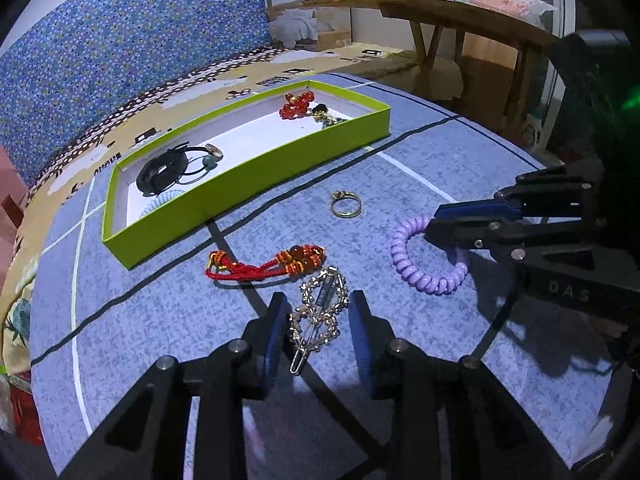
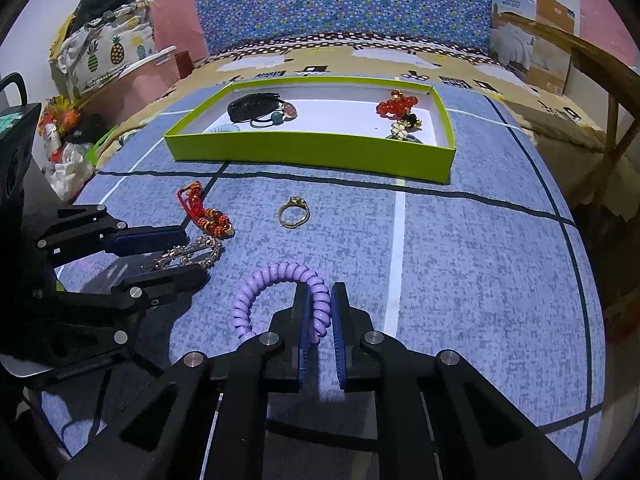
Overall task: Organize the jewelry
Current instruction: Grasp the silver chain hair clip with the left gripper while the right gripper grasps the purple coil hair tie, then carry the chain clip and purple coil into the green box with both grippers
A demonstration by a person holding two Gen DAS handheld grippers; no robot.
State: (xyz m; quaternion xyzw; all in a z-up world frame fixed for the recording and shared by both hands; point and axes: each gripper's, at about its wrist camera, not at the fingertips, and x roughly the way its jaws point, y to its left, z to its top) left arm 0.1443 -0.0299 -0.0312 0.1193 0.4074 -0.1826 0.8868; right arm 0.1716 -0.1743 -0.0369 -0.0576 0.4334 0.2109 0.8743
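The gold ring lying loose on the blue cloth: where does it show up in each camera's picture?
Left wrist view: gold ring sits right of centre, just below the green tray's near wall.
Right wrist view: the ring sits left of centre, below the tray.
Shared landmark: the green tray.

Behind the blue-grey checked table (image 2: 460, 240) stands a blue floral panel (image 2: 352, 0) against a pink wall (image 2: 176, 12), with a wooden bench (image 1: 460, 16) and a cardboard box (image 1: 308, 8) off its far right corner.
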